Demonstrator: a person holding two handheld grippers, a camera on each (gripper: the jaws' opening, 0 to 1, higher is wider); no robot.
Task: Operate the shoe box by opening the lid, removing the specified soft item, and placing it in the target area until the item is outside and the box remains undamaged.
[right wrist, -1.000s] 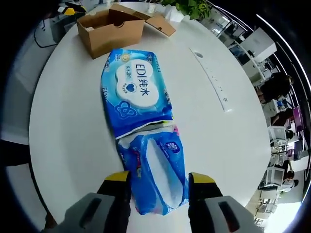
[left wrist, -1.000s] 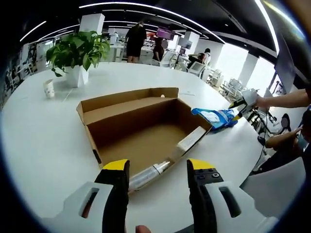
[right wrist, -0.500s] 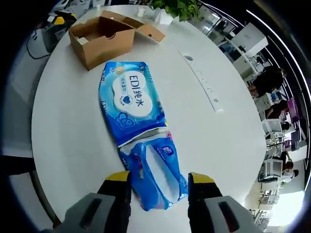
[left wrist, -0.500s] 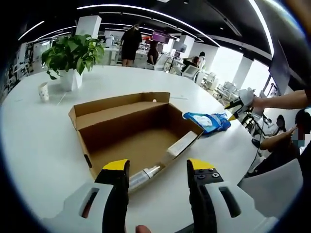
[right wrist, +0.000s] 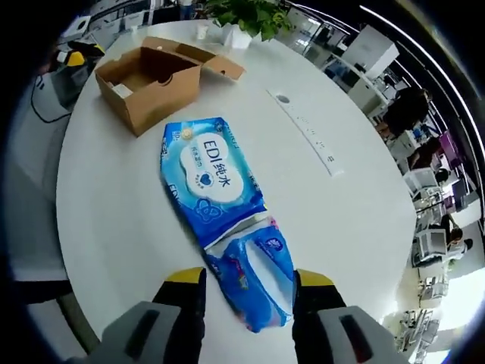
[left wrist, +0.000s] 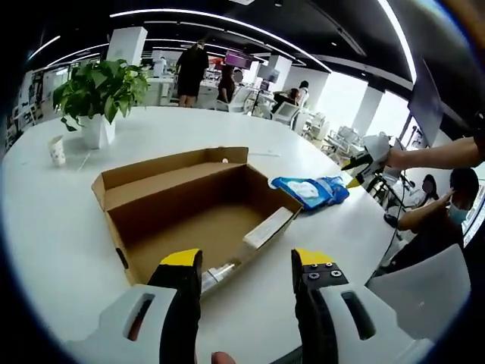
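An open brown cardboard shoe box (left wrist: 189, 212) sits on the white round table (left wrist: 53, 227), its lid folded back at the far side; a white strip and a silvery wrapped thing lie in its near corner. My left gripper (left wrist: 246, 269) stands open just before the box's near edge, holding nothing. Two blue soft packs lie on the table right of the box: a wet-wipe pack (right wrist: 208, 171) and a smaller tissue pack (right wrist: 258, 273). My right gripper (right wrist: 246, 282) is open, its jaws either side of the tissue pack's near end. The right gripper (left wrist: 364, 159) also shows beyond the packs (left wrist: 311, 189).
A potted plant (left wrist: 95, 95) and a paper cup (left wrist: 56, 149) stand at the table's far left. A long white strip (right wrist: 307, 133) lies on the table beyond the packs. People and desks fill the office behind; a seated person (left wrist: 447, 220) is at the right.
Both views have drawn back: the box and the packs sit farther away and smaller. The packs now lie flat on the table, less between the right jaws than before.
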